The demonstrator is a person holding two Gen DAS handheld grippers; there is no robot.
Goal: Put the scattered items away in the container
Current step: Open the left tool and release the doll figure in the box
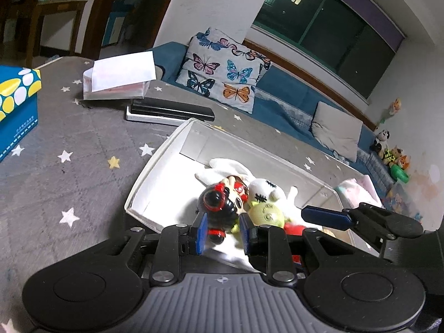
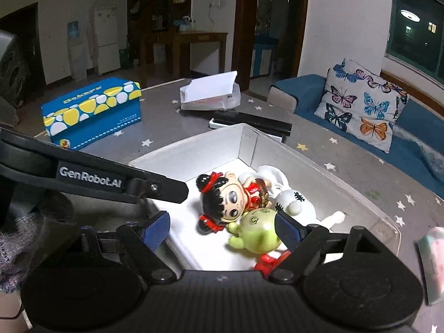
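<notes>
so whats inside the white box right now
In the white box lie a black-haired doll in red, a green round-headed figure and a white stitched plush. A red toy shows partly; the right gripper covers the rest.

At the lower centre of the left wrist view, the left gripper (image 1: 223, 231) hides the doll's (image 1: 222, 205) lower half, so a grip cannot be told. The red toy (image 2: 270, 259) shows only slivers. The pink packet (image 2: 433, 260) is cut by the right edge.
</notes>
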